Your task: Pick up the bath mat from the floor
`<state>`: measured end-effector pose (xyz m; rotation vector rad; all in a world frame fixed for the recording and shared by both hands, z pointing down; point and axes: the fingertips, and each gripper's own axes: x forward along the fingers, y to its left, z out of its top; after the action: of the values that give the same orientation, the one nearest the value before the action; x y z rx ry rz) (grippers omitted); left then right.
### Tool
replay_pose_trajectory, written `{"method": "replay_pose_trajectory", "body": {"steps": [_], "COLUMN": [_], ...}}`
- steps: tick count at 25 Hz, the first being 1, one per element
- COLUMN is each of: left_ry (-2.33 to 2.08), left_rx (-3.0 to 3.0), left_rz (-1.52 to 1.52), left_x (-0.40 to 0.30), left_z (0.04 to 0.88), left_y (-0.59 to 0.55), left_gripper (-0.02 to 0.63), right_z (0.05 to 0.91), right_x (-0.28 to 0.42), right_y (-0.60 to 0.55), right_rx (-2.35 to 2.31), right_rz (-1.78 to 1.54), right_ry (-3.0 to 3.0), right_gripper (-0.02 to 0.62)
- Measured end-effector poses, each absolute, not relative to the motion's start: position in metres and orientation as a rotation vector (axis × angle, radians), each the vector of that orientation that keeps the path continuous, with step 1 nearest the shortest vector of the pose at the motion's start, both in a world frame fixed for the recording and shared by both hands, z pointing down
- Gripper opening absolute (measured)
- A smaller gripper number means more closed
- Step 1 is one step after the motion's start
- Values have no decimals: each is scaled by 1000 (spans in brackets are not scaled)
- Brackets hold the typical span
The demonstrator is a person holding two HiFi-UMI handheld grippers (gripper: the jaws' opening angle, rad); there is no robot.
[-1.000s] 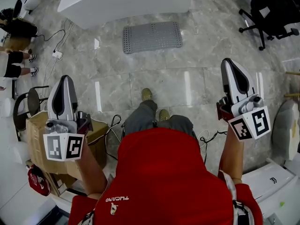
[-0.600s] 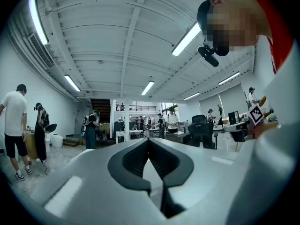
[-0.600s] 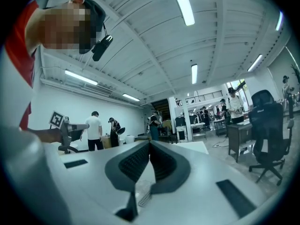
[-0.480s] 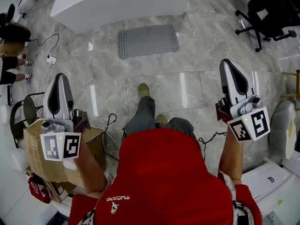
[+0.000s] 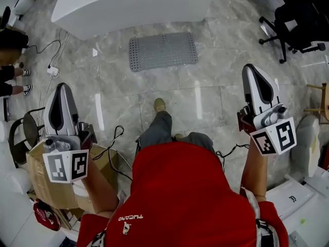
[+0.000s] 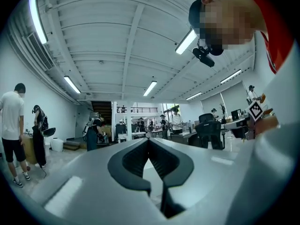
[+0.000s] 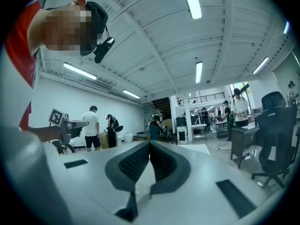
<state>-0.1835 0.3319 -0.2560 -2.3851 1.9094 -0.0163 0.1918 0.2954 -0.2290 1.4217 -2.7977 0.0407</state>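
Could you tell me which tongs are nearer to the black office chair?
Right. The right tongs hang below and left of the chair; the left tongs are far across the picture.

Bath mat on floor before a possible tub, office chair right, cardboard box left.

- A grey rectangular rubber bath mat dotted with holes lies flat on the grey marble-tiled floor, just beside the near edge of a large white rounded block.
- The left claw, white with a black inlay, is held level above a brown cardboard box, jaws together.
- The right claw is level too, jaws together, well apart from the mat.
- The person's olive shoe stands between the claws, short of the mat.
- A black office chair stands at the floor's far right corner.
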Motion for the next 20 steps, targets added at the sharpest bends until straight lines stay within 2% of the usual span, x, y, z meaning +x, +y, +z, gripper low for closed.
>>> {"method": "replay_pose_trajectory", "body": {"steps": [12, 20], "left_ry": [1891, 1874], "left_rx": [-2395, -2444], "left_rz": [4, -7], "left_x": [-245, -260], "left_z": [-254, -245], "left_y": [232, 184], "left_gripper": [6, 5], "right_z": [-239, -233], "right_x": [134, 121], "right_y": [199, 163], "right_rx": [1460, 1485], "right_rz": [6, 21], "right_ry": [-2762, -2723], "right_gripper": [2, 2]}}
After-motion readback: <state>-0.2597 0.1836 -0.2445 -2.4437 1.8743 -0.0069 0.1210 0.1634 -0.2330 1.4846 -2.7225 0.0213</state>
